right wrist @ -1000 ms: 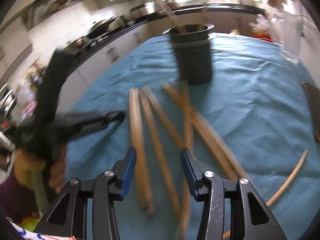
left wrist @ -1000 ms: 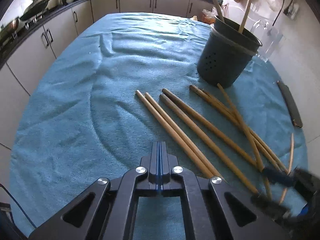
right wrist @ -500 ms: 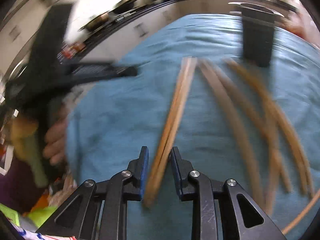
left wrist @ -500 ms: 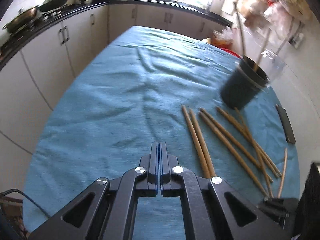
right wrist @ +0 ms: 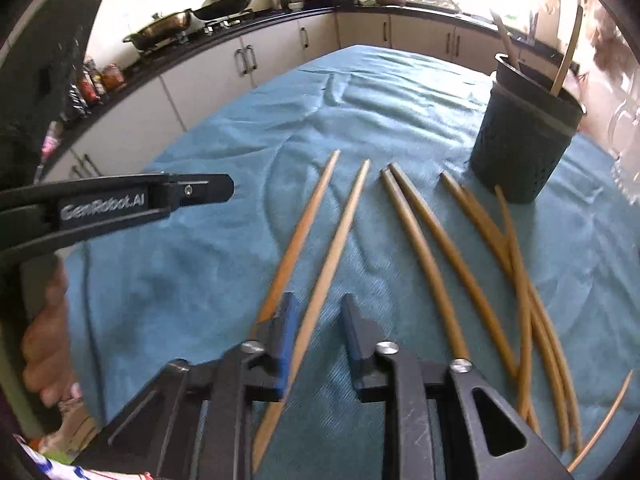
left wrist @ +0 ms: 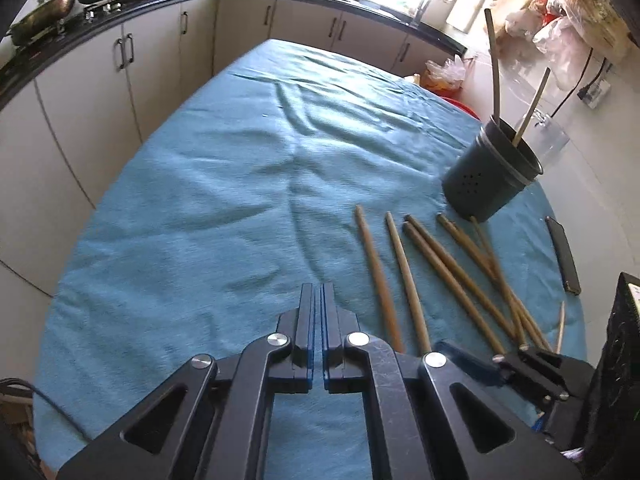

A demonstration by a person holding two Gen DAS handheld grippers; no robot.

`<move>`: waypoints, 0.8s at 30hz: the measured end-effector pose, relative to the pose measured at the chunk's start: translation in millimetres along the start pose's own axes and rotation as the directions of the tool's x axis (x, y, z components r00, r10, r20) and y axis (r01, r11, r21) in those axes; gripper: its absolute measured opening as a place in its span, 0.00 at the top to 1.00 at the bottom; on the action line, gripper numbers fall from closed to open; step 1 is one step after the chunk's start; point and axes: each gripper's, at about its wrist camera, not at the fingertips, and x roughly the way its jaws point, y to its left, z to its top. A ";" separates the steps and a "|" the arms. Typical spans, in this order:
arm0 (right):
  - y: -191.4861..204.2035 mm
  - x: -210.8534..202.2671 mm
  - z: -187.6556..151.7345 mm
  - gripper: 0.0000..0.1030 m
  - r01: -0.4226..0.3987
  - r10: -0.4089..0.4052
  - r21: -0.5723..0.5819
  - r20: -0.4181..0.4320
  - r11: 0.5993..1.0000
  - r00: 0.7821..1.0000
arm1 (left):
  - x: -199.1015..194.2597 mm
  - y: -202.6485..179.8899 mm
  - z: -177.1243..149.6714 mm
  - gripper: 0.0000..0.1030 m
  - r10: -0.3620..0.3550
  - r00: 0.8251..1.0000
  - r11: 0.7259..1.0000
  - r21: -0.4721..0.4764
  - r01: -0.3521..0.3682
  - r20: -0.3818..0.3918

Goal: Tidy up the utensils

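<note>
Several wooden chopsticks [left wrist: 452, 272] lie fanned out on the blue towel [left wrist: 224, 184], in front of a dark perforated utensil holder [left wrist: 488, 188] that has two sticks standing in it. My right gripper [right wrist: 319, 300] is low over the near ends of the two leftmost chopsticks. Its jaws are closing with one chopstick [right wrist: 340, 240] between them, and a gap still shows on the right side. The neighbouring chopstick [right wrist: 304, 224] runs just outside the left finger. My left gripper [left wrist: 318, 288] hovers over bare towel to the left of the chopsticks, holding nothing, with its jaws parting by a hairline.
The holder [right wrist: 520, 144] stands at the far right of the towel, with a clear glass jug [right wrist: 628, 148] beside it. A dark flat bar [left wrist: 562, 256] lies near the right edge. Kitchen cabinets and a stove with pans [right wrist: 168, 28] run along the left and back.
My right gripper slid left to the two leftmost chopsticks and narrowed its jaws around one. My left gripper drew back and left, away from the chopsticks.
</note>
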 end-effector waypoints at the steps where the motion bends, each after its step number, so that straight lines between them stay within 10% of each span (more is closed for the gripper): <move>1: -3.0 -1.5 -1.0 0.91 -0.004 0.005 0.011 -0.006 1.000 1.000 | 2.7 -3.0 1.7 0.94 -0.010 1.000 1.000 -0.002 0.010 -0.008; 24: -21.0 -12.7 -5.6 0.88 0.046 -0.045 0.006 -0.097 0.999 0.994 | 30.0 -14.4 12.3 0.93 0.004 0.990 0.991 0.137 0.015 -0.140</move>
